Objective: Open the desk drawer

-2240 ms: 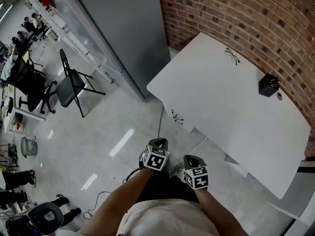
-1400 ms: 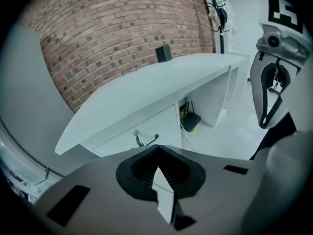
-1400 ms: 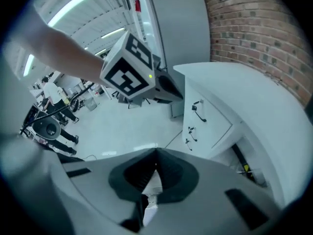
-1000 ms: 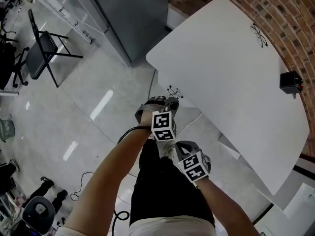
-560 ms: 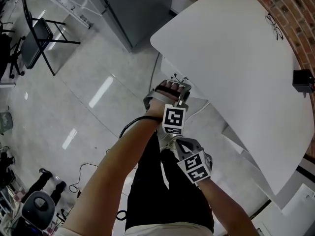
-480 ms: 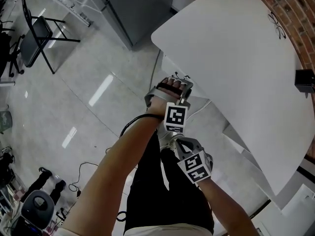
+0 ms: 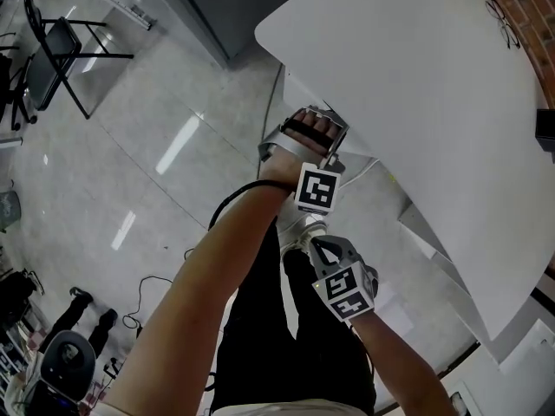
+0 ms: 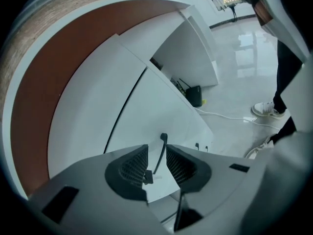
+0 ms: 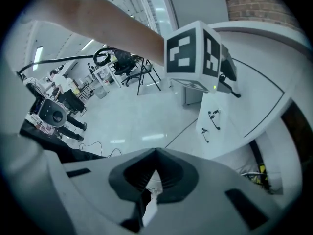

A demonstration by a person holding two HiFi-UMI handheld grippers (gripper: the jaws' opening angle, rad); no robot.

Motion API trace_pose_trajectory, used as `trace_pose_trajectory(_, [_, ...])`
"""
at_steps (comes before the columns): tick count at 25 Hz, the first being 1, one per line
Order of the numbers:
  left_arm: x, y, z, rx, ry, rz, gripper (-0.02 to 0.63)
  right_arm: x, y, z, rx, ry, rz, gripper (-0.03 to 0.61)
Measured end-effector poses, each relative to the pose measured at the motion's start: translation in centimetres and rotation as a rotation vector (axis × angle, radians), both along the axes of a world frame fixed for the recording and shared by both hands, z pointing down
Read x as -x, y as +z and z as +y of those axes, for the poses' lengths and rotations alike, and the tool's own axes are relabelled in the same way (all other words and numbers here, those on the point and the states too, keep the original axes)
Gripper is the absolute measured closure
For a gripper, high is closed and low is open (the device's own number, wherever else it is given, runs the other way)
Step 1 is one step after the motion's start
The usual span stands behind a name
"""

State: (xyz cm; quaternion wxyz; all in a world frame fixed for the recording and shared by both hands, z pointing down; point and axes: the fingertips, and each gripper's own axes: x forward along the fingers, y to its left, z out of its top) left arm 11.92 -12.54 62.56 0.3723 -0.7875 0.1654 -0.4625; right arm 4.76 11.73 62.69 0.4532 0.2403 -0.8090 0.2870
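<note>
The slim dark bar handle (image 8: pixel 159 152) of the white drawer front (image 8: pixel 161 106), under the white bench (image 7: pixel 416 76), lies dead ahead between the left claw's (image 8: pixel 156 148) pads, its length along the gap. Those jaws have just been opening and grip nothing. The right claw (image 9: pixel 155 161) (farther off) is closed and empty.

Drawer handle (image 8: pixel 163 143) within left claw (image 8: pixel 156 156)
</note>
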Motion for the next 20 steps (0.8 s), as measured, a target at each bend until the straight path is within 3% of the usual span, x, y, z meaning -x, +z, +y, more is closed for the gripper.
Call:
trace_pose_trajectory(3, [-0.7, -0.9, -1.2, -0.078, -0.033, 0.001, 0.514, -0.4, 0.0, 0.0, -0.004, 0.006, -0.008, 0.563])
trace_pose_trajectory(8, [-1.9, 1.0, -0.7, -0.048, 0.021, -0.064, 0.514, -0.6, 0.1, 0.5, -0.005, -0.001, -0.016, 0.563])
trace_pose_trajectory(10, [-2.0, 1.4, -1.0, -0.079, 0.036, -0.121, 0.513, -0.7, 0.3, 0.8, -0.001, -0.004, -0.019, 0.563])
trace_pose_trajectory(16, [-1.8, 1.7, -0.8, -0.171, 0.103, -0.159, 0.512, -0.9, 0.8, 1.8, 0.015, -0.012, -0.018, 0.563])
trace_pose_trajectory(20, [-1.8, 2.7, -0.2, -0.149, 0.133, -0.168, 0.435, -0.6, 0.9, 1.5, 0.012, -0.012, -0.022, 0.563])
